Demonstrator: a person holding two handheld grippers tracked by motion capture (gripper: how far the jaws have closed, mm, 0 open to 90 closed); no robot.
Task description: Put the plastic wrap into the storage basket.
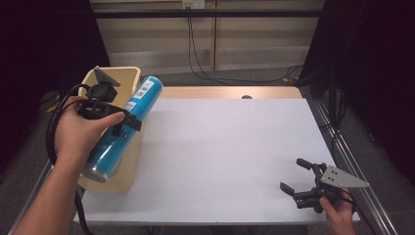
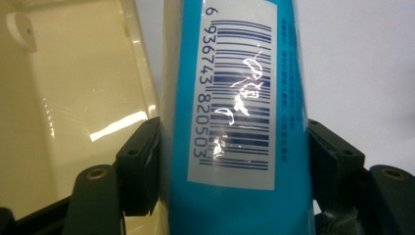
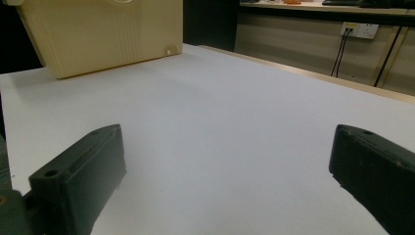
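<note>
A blue cylindrical can [image 1: 125, 128] is clamped at mid-length between the jaws of the left tool [image 1: 121, 119], which is held in the left hand [image 1: 80, 129] at the left edge of the white worktop [image 1: 230, 156]. The can is held tilted above a cream plastic bin [image 1: 128, 74], its silver end toward the person. In the left gripper view, a white barcode label [image 2: 240, 93] is seen between the two black pads [image 2: 139, 164], which press against both sides of the can. The right tool [image 1: 299, 177] is held low over the worktop's near right corner, with its jaws wide apart and nothing between them
</note>
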